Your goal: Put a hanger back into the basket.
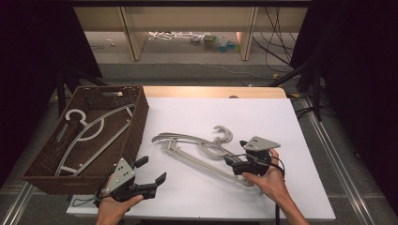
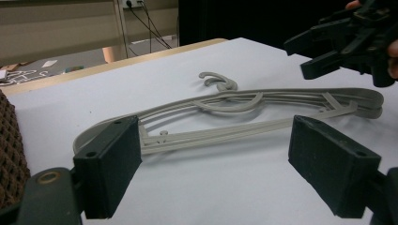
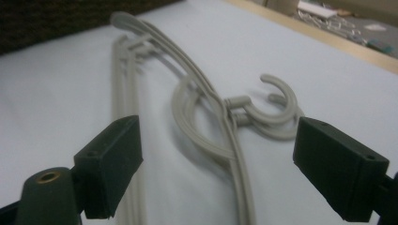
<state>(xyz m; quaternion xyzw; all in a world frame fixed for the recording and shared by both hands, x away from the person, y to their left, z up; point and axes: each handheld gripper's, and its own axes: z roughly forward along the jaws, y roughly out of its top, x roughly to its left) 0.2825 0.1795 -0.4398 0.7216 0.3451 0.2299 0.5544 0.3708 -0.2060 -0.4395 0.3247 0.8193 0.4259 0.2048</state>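
Two grey plastic hangers [image 1: 197,152] lie stacked on the white table top [image 1: 263,117], hooks pointing to the far side. My right gripper [image 1: 236,152] hovers open over their right end; in the right gripper view its jaws straddle the hangers [image 3: 206,108] near the hook without touching. At the near left my left gripper [image 1: 153,170] is open and holds nothing. The left gripper view has the hangers [image 2: 225,112] lying a short way beyond its jaws, with the right gripper [image 2: 319,51] above their far end.
A brown wicker basket [image 1: 136,126] stands at the table's left edge with grey and white hangers [image 1: 89,129] lying in it. Behind the table are wooden shelf legs [image 1: 133,37], cables [image 1: 277,47] and small items on the floor.
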